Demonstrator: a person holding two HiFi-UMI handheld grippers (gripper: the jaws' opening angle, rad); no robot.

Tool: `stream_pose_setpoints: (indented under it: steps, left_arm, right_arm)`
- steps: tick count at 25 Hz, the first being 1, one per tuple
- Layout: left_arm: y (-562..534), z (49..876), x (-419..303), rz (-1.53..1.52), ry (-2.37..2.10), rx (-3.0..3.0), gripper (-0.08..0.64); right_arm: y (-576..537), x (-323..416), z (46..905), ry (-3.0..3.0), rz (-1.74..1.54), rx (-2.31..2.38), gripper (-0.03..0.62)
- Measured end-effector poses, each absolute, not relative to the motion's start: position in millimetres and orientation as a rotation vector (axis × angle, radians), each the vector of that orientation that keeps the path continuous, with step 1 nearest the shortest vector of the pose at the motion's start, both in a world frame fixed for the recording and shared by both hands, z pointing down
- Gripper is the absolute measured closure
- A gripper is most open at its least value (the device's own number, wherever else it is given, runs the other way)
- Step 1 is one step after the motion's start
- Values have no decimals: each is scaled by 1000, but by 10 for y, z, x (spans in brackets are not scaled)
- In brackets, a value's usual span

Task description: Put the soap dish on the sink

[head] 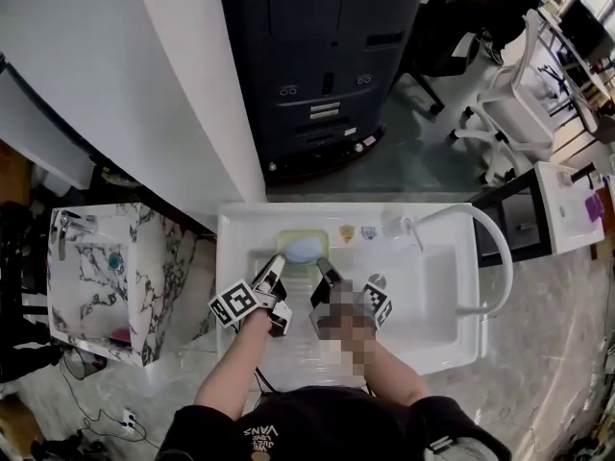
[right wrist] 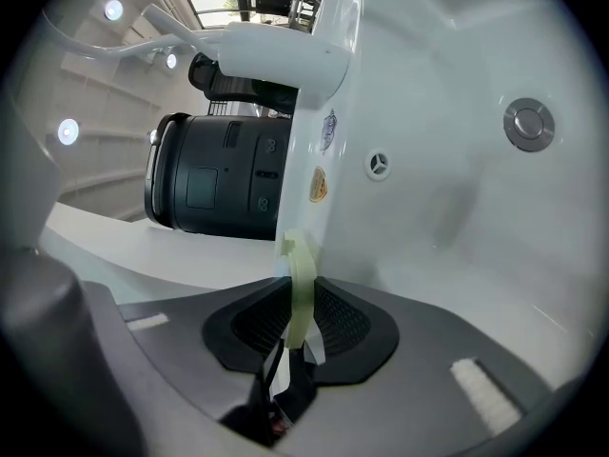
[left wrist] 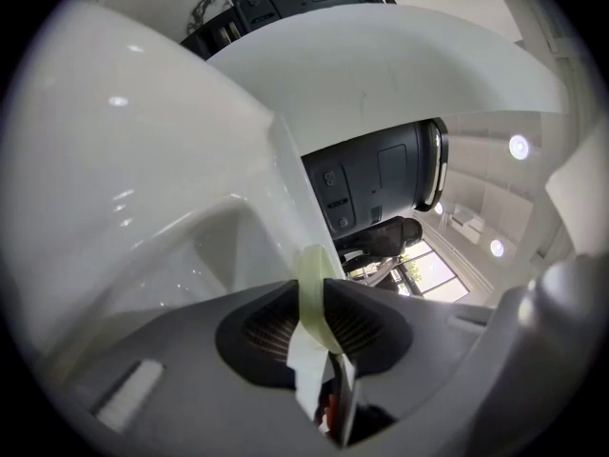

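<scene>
A person's arms [head: 231,377] in dark sleeves reached forward from the bottom of the head view, each hand carrying a tool over a white sink [head: 233,257]. The left tool [head: 275,265] and the right tool [head: 323,267] came in side by side and met on the near edge of a pale green soap dish [head: 288,237], which carried a blue bar of soap [head: 306,250]. In the left gripper view the ribbed pads [left wrist: 271,329] were clamped on the dish's thin green rim. The right gripper view showed the same grip, the rim pinched upright between that tool's jaws. The dish sat at the back of the sink, where the rear ledge met the basin; whether it rested on the ledge could not be told. Two small stickers [head: 356,232] lay on the ledge just right of it, and a curved white faucet [head: 492,243] arched over the right side. A round drain plug [right wrist: 528,124] showed in the basin. A large black machine [head: 322,56] stood behind the sink.
</scene>
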State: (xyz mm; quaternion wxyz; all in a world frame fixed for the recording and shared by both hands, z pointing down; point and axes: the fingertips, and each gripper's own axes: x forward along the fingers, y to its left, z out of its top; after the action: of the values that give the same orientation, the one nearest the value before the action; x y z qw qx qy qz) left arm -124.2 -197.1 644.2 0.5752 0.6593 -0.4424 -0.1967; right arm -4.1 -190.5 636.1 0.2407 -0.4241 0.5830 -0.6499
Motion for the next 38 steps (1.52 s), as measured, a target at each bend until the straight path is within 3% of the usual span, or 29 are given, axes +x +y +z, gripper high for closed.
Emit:
stream_pose_setpoints:
  steps: [38]
  left_arm:
    - [-2078, 6444, -1230, -519, -1043, 1526, 423]
  right_arm:
    - [-2142, -37, 6488, 1392, -1796, -1133, 519]
